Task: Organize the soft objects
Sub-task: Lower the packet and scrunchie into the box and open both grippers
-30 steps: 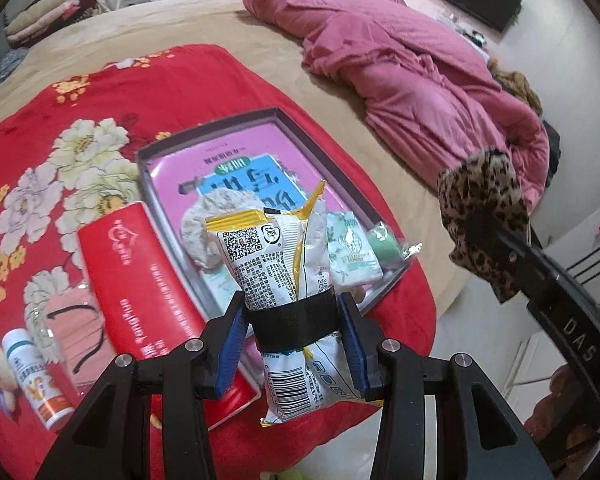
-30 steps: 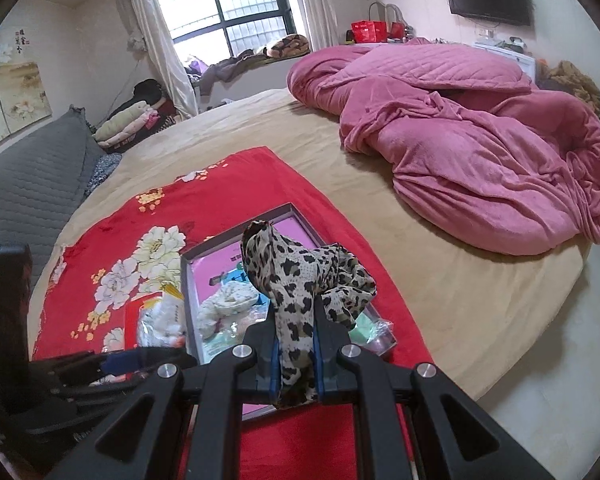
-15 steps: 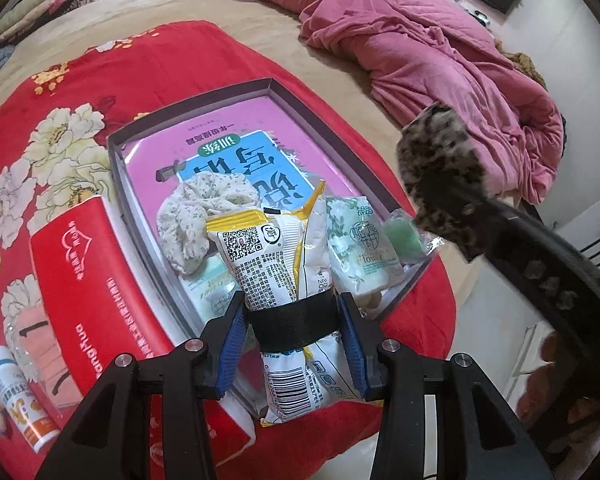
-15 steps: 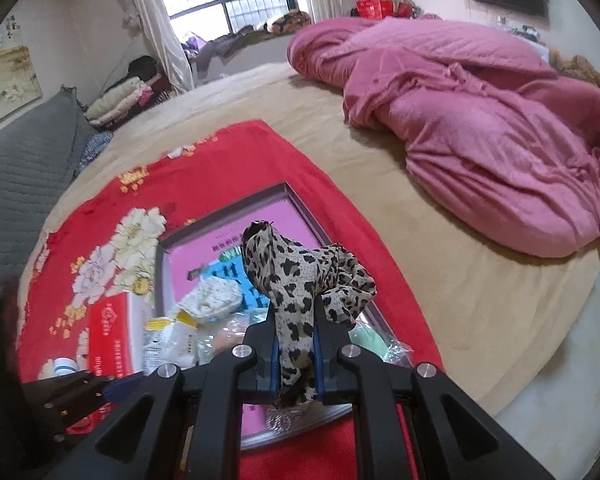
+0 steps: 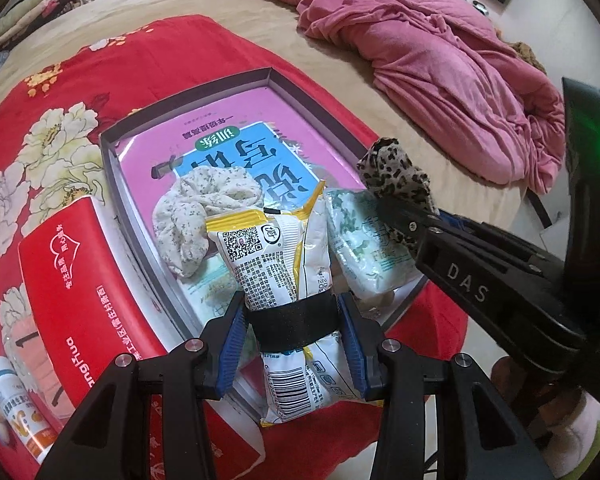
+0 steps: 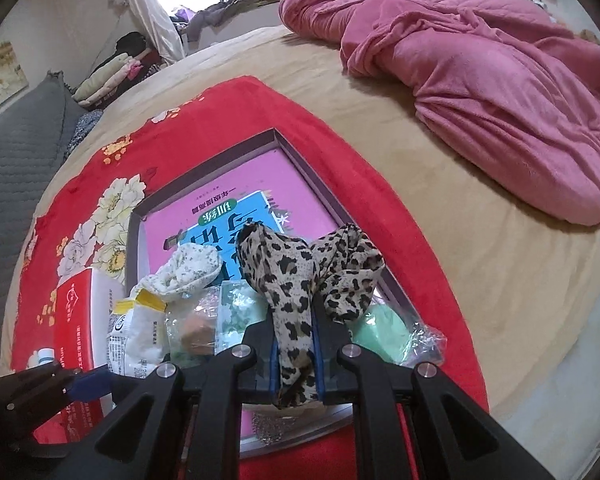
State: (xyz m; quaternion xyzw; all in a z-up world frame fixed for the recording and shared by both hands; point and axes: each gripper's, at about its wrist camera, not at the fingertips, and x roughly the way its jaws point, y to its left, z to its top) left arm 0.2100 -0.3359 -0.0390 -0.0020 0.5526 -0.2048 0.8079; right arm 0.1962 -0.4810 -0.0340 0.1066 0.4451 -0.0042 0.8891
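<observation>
Your left tongs [image 5: 294, 326] pinch a white-and-yellow plastic snack packet [image 5: 278, 264] at its middle, low centre of the left wrist view, over the near edge of the grey-rimmed shallow box with a pink printed floor [image 5: 112, 184]. Your right tongs [image 6: 294, 354] are pressed together on a leopard-print fabric piece [image 6: 300, 268], lower centre of the right view, above the same box. Box sits on a red floral blanket [image 6: 260, 96] on the bed.

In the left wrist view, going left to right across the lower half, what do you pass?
White bottle → red box → floral cloth → snack packet in the left gripper → leopard-print cloth in the right gripper.
</observation>
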